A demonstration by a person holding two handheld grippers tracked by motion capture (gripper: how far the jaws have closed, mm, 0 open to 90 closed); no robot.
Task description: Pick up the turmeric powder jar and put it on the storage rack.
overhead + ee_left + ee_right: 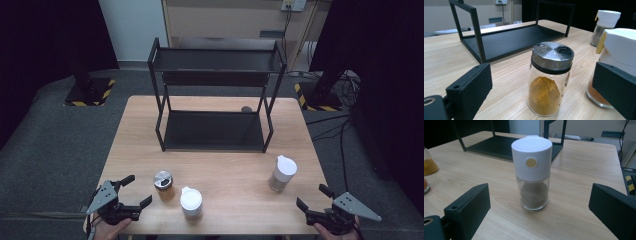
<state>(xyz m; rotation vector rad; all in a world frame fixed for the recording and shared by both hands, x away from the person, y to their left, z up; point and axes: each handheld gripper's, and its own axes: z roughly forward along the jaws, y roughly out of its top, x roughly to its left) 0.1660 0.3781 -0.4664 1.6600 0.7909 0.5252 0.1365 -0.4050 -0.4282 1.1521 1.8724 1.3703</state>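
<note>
Two grippers: left gripper [134, 190] and right gripper [310, 197], jaws apart, empty
Risk: tall turmeric jar [550, 77] may tip if nudged off-centre; white-capped jar [532, 171] likewise

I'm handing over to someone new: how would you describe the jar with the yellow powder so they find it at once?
Start at the black two-tier rack on the wooden table, then come to the near edge on the person's left. The yellow-powder jar stands there, just left of a white-capped jar. It alone has a silver metal lid; both others have white caps.
</note>
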